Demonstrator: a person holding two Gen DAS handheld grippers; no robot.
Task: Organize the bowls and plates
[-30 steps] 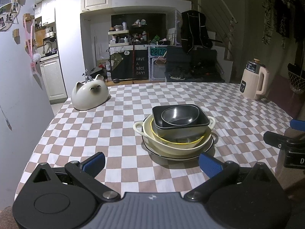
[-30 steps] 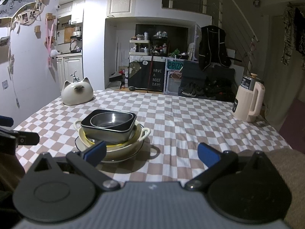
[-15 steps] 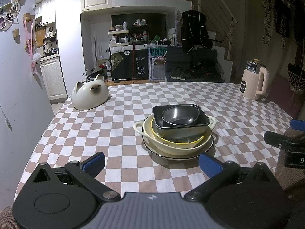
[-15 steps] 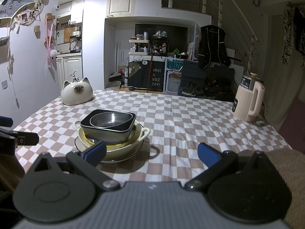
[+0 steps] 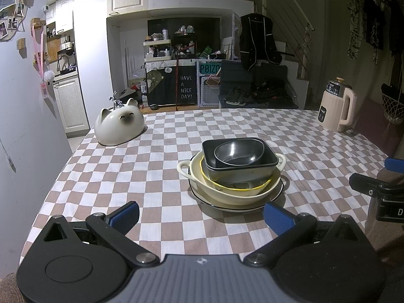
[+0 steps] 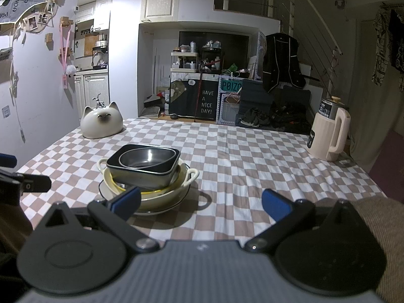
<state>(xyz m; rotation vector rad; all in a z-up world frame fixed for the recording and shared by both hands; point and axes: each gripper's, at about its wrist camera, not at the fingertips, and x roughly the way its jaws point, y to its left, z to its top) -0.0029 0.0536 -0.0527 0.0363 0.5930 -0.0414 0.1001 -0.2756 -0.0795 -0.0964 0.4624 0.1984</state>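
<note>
**Dishes stacked, both grippers standing off**

On the checked tablecloth (image 5: 156,151) sits one nested pile: a dark round bowl (image 5: 238,151) inside a dark square dish (image 5: 242,169), inside a yellow-rimmed bowl (image 5: 234,189), inside a cream two-handled bowl (image 5: 227,194), all on a black-rimmed plate (image 5: 222,205). The left gripper (image 5: 202,214) and right gripper (image 6: 200,202) hover near the pile, jaws spread wide, holding nothing. The stacking looks finished or close to it. Any next move would call only for a check that the pile sits level, perhaps a nudge to centre the square dish.
</note>
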